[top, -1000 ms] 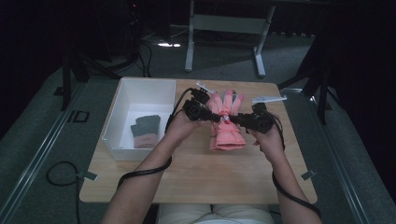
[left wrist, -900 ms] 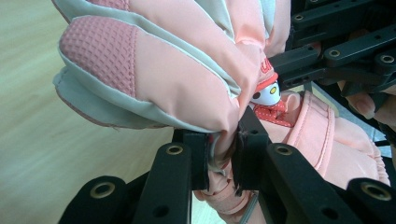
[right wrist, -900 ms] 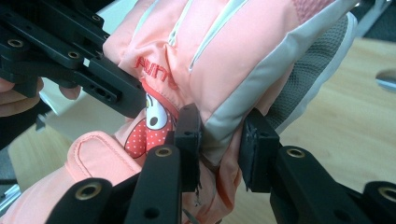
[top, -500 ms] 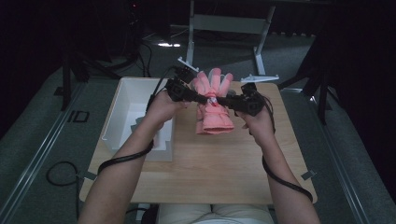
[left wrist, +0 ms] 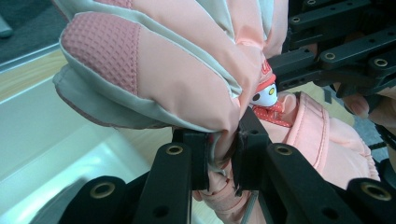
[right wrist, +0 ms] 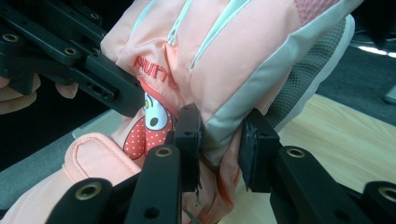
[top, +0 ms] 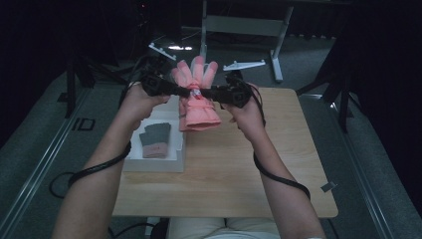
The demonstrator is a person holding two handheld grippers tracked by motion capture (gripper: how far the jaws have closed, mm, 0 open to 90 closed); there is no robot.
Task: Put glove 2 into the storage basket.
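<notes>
A pink padded glove point(top: 199, 107) with pale trim hangs in the air above the table's left part, fingers up and cuff down. My left gripper point(top: 185, 92) pinches its left edge and my right gripper point(top: 205, 92) its right edge, near a small cartoon badge. In the left gripper view the jaws point(left wrist: 220, 154) are shut on a fold of the glove point(left wrist: 154, 79). In the right gripper view the jaws point(right wrist: 219, 149) clamp the grey-trimmed side of the glove point(right wrist: 233, 56). Each gripper view also shows the other gripper beyond the glove.
A white tray point(top: 149, 162) sits on the left of the wooden table point(top: 249, 164), and a grey glove point(top: 155, 140) lies in it. The pink glove's cuff hangs by the tray's right wall. A metal stand point(top: 239, 25) rises behind the table.
Both hands have raised the pink glove off the table and carried it left and away from the person, toward the tray. Both grips have stayed closed on it.
</notes>
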